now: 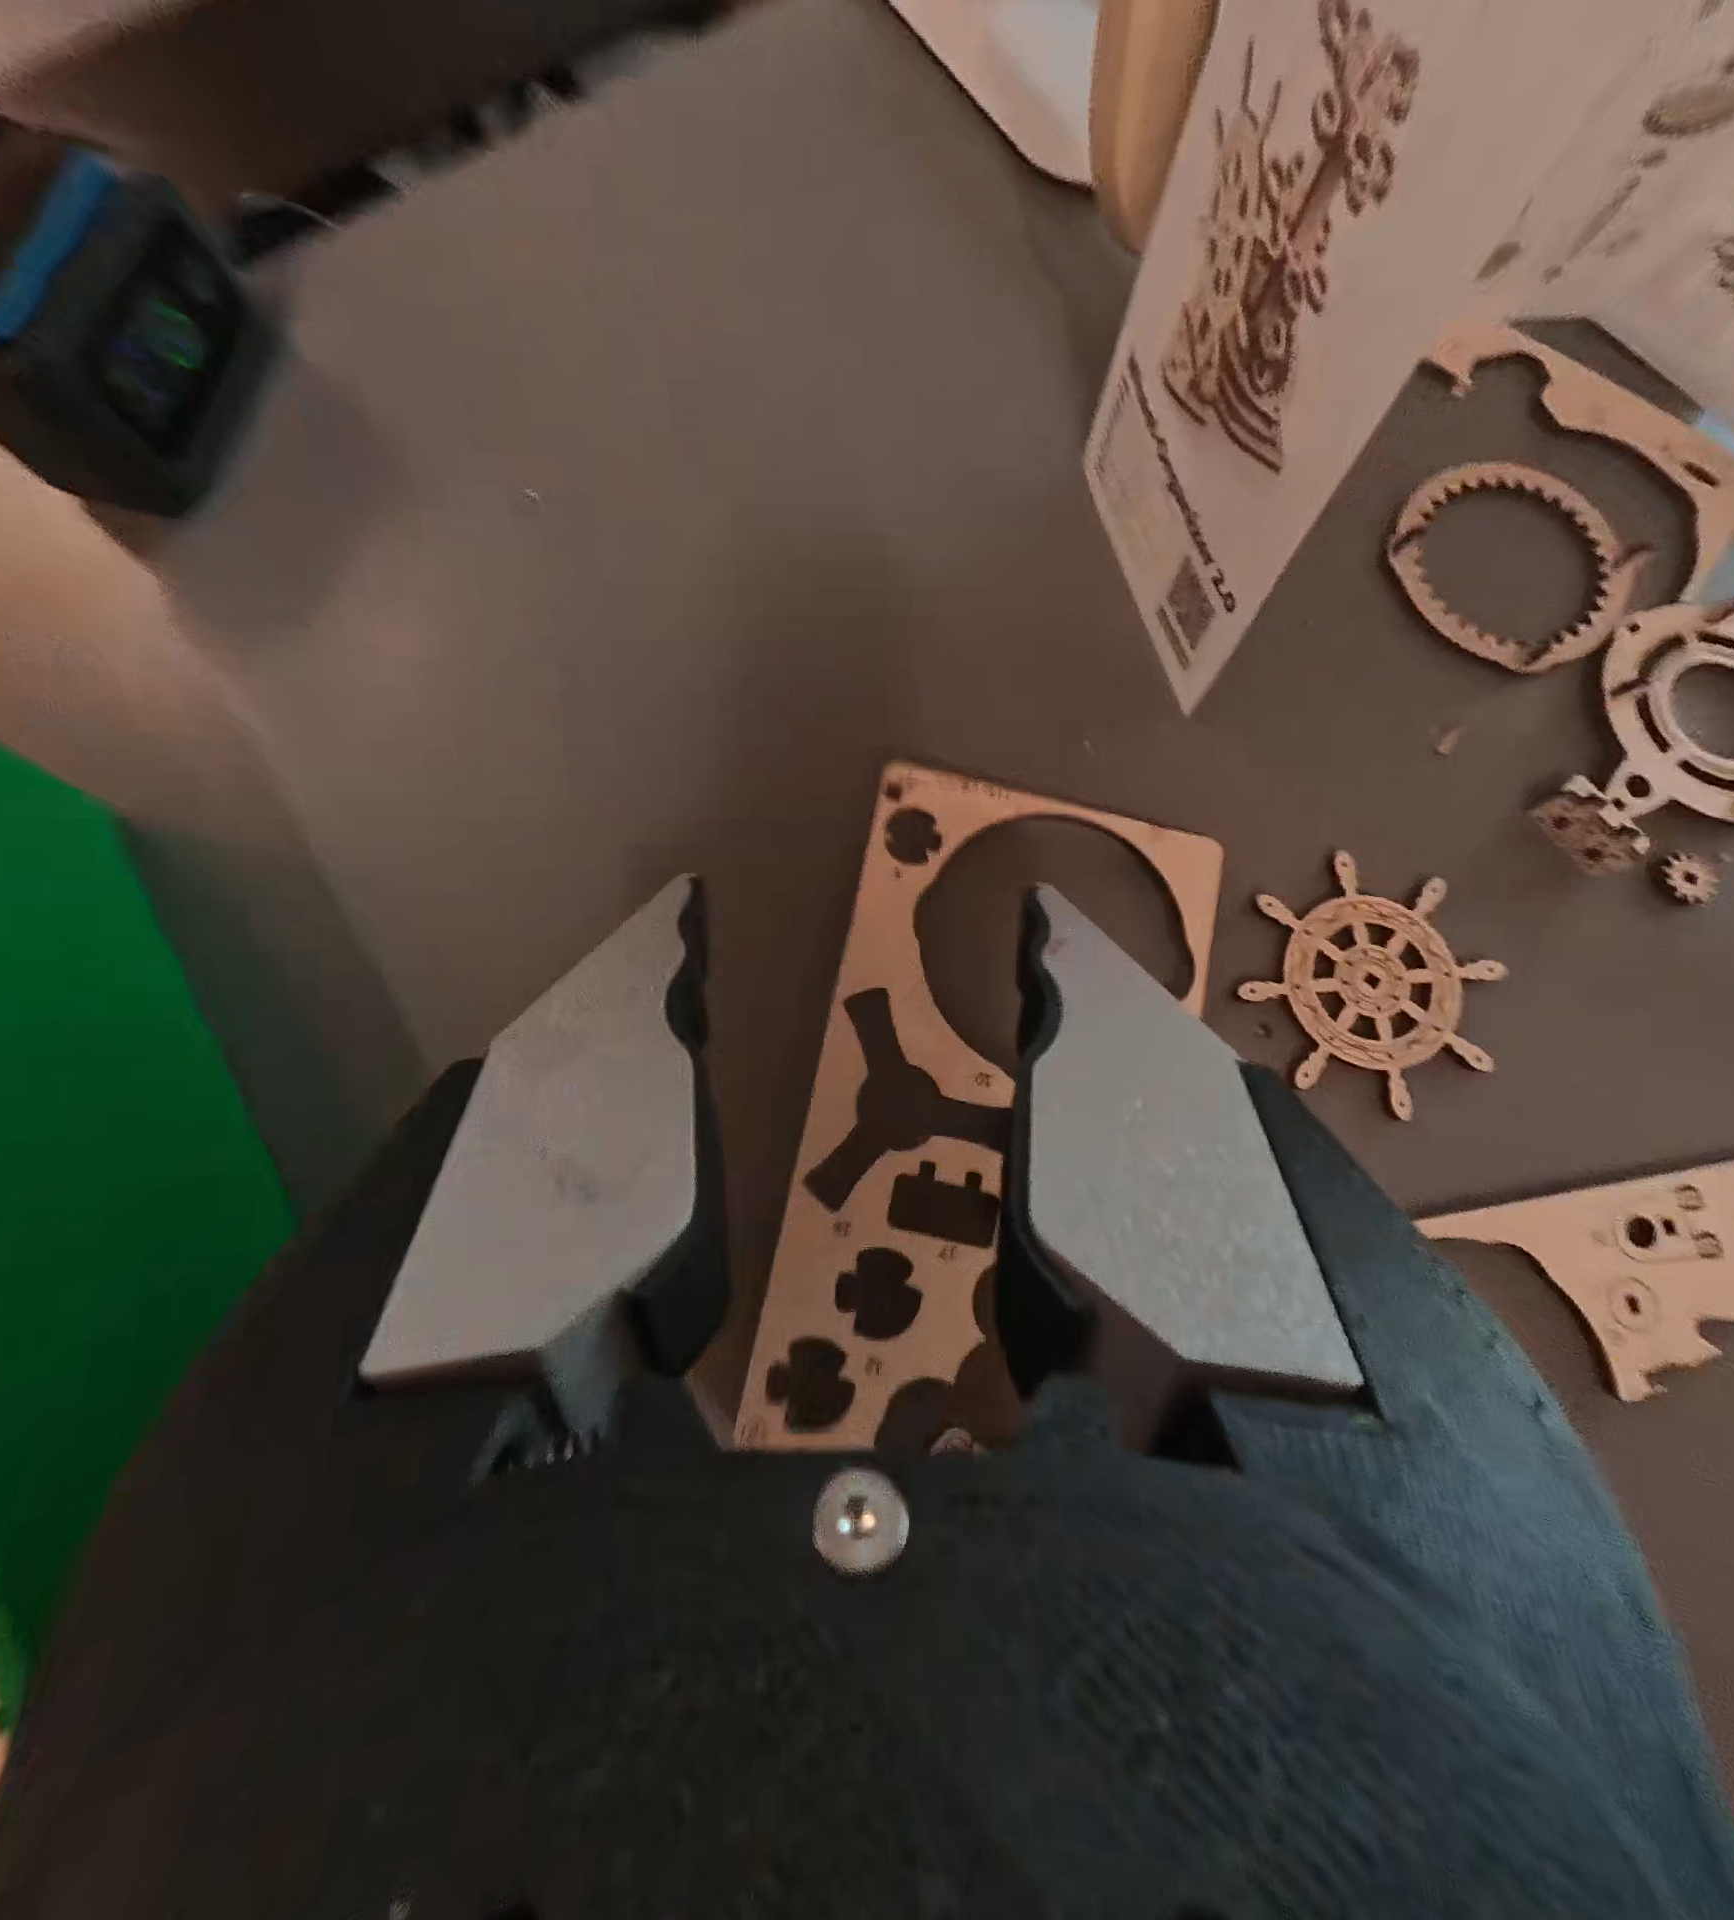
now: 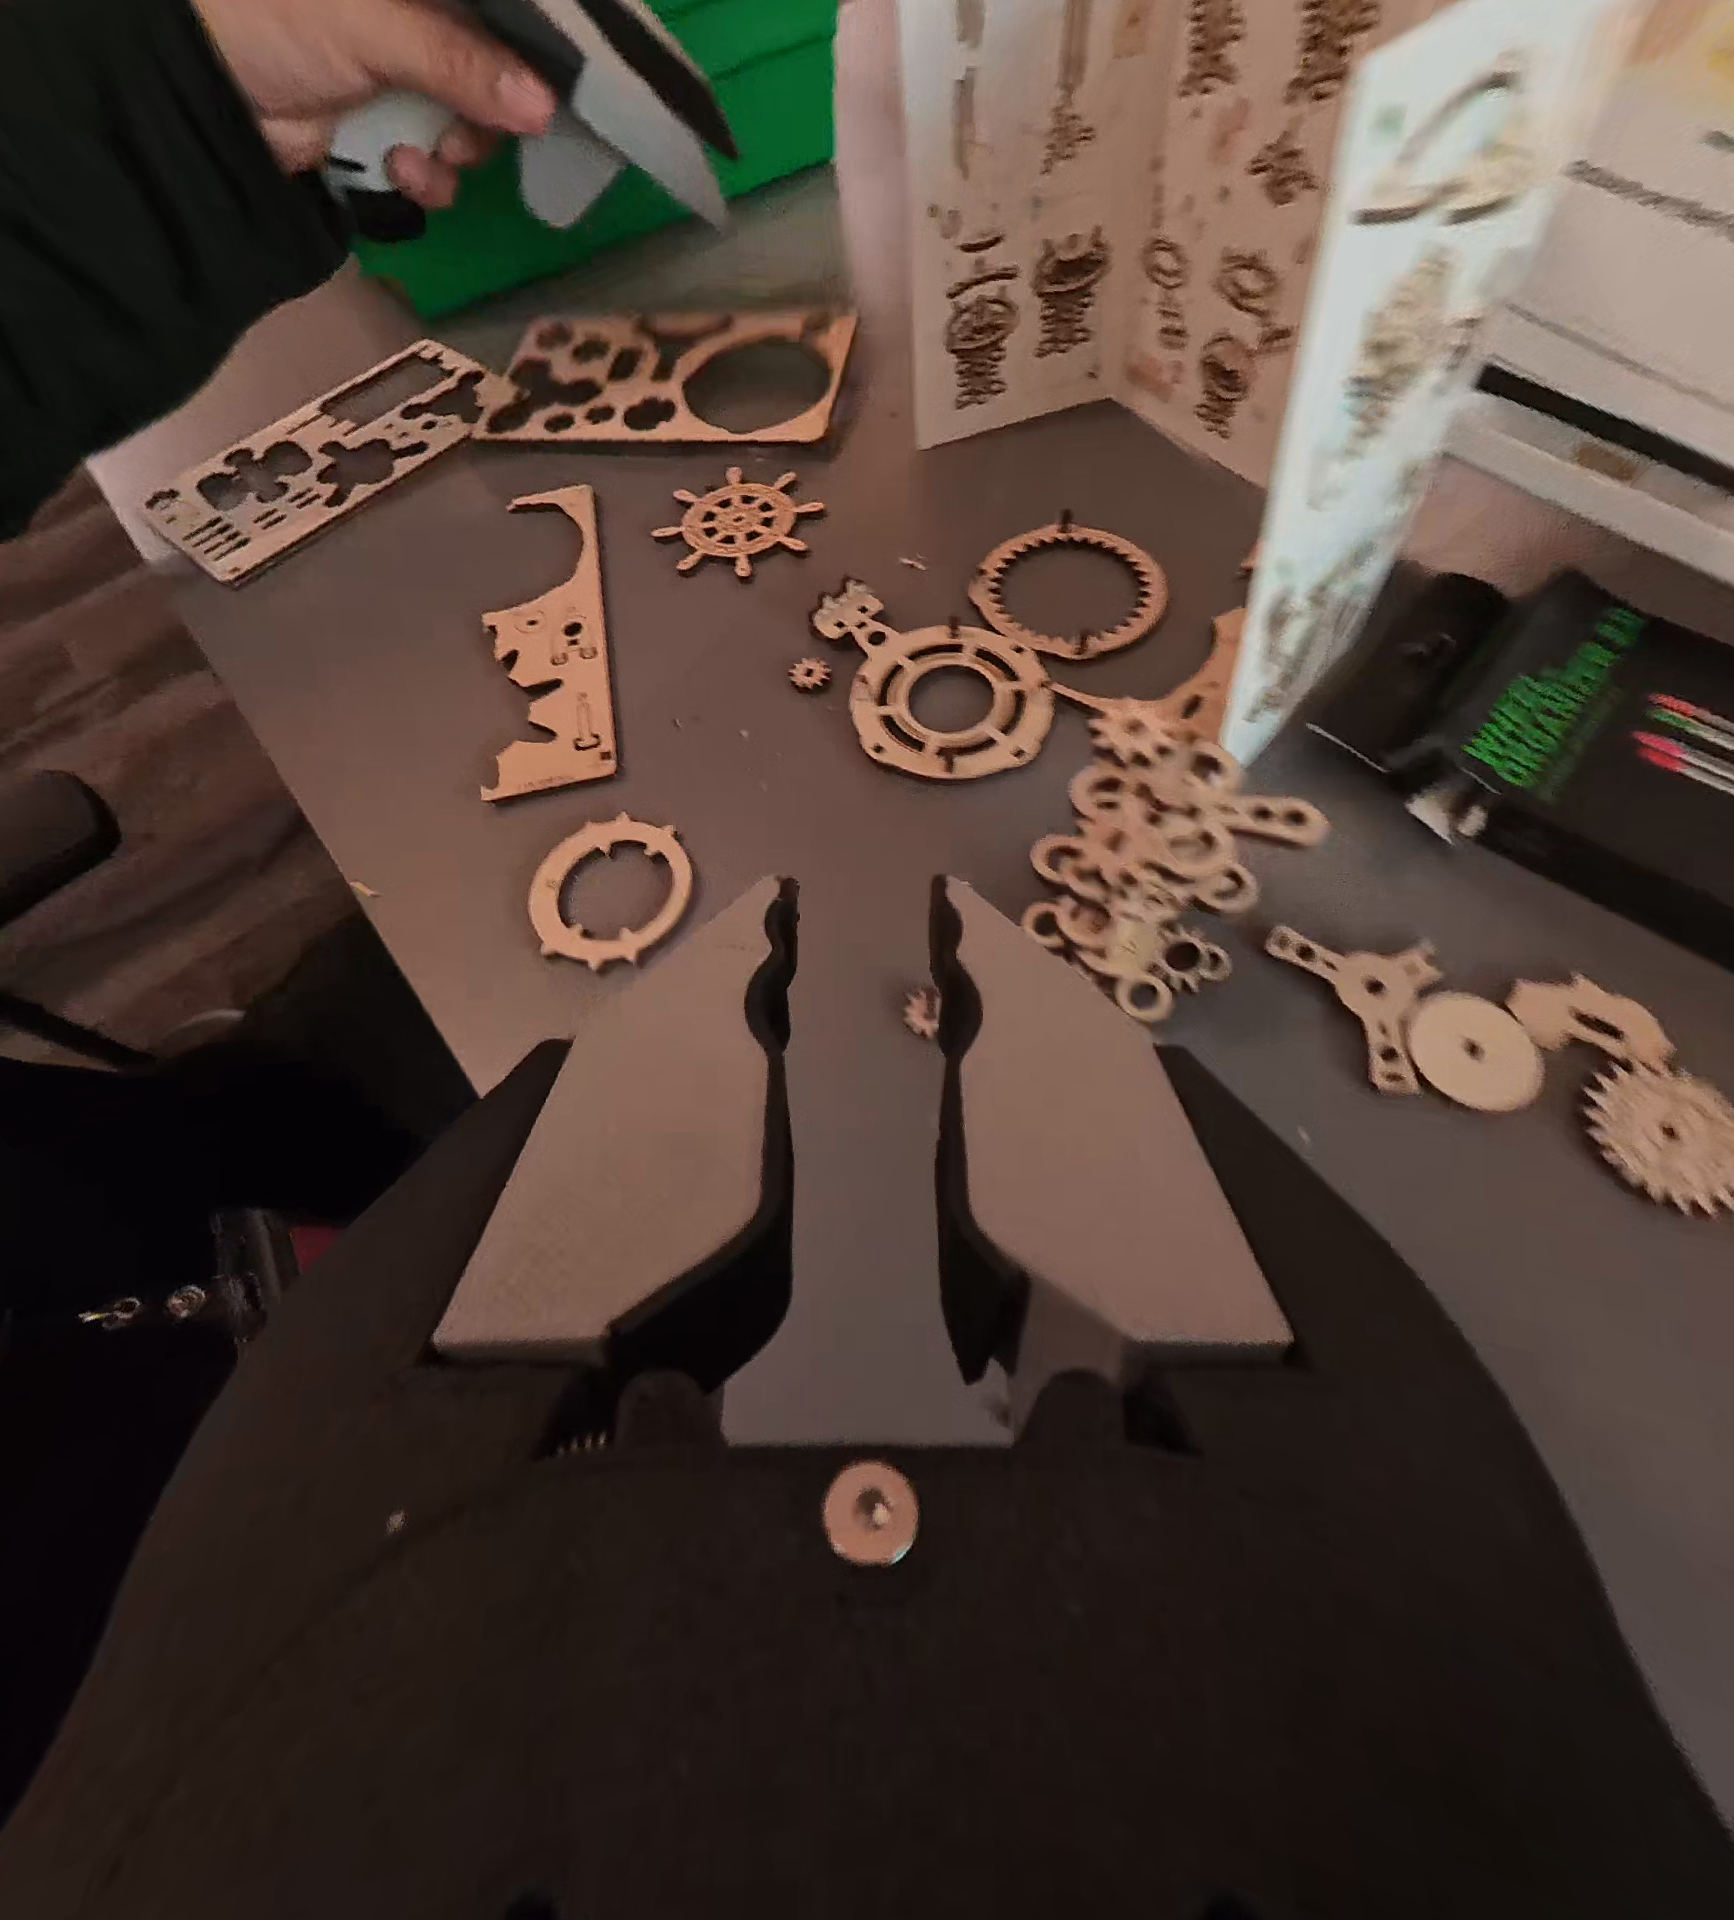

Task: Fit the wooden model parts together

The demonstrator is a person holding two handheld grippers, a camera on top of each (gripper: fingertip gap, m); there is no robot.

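Note:
Loose wooden model parts lie on a dark grey table point(image 2: 759, 748). My left gripper point(image 1: 858, 904) is open and empty above a punched-out wooden sheet point(image 1: 956, 1101). To its right lie a ship's wheel point(image 1: 1367, 982), a toothed ring point(image 1: 1512, 561) and a slotted round plate point(image 1: 1715, 717). My right gripper point(image 2: 861, 888) is open and empty, low over the table, with a tiny gear point(image 2: 920, 1010) just inside its right finger. A notched ring point(image 2: 608, 894) lies to its left, a heap of small parts point(image 2: 1143, 862) to its right. The left gripper point(image 2: 624, 114) shows far off, held in a hand.
An instruction sheet point(image 2: 1060, 208) stands at the back, and a booklet point(image 1: 1247, 343) lies by the parts. A green box point(image 2: 551, 218) sits at the far left. A black box point(image 2: 1611, 717) and white shelves point(image 2: 1663, 343) stand on the right. More offcut sheets point(image 2: 551, 623) lie about. The left gripper's tips are roughly 35 centimetres from the right gripper's.

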